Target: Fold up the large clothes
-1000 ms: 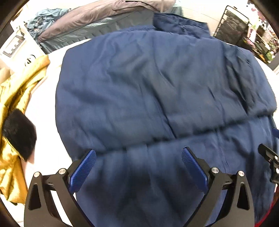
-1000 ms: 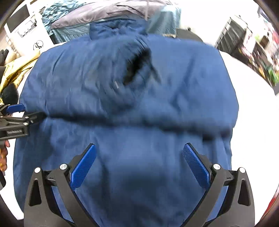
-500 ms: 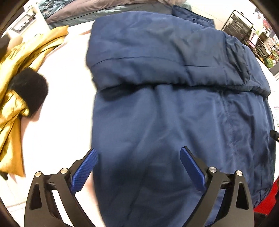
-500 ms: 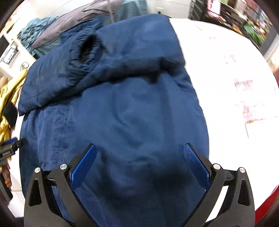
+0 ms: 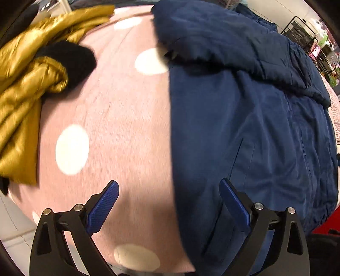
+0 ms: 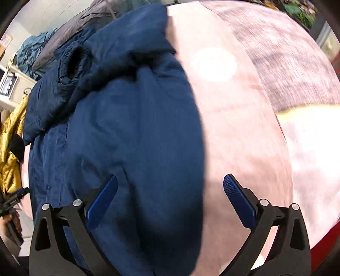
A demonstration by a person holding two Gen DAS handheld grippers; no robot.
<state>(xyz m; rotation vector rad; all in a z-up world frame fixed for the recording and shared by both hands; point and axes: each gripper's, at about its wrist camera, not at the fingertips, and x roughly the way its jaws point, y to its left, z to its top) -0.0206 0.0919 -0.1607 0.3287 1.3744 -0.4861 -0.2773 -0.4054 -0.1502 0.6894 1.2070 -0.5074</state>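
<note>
A pink cover with white dots [image 5: 119, 118] spreads over the bed, and a grey-mauve blanket [image 6: 286, 59] lies across its far right corner. Beyond the far edge are a pale wall [image 6: 48, 19] and a heap of grey and teal bedding [image 6: 31, 53], with a white appliance [image 6: 10, 85] at the far left. A black wire rack [image 5: 297, 29] stands off the far right corner.

Matt cloth jacket [image 5: 244, 118]; seemingly glossy gold coat [image 5: 23, 89]

Bare pink spotted cover [image 5: 119, 118] between navy jacket [image 5: 244, 127] and gold jacket [image 5: 23, 89]; more open cover right of the navy.
</note>
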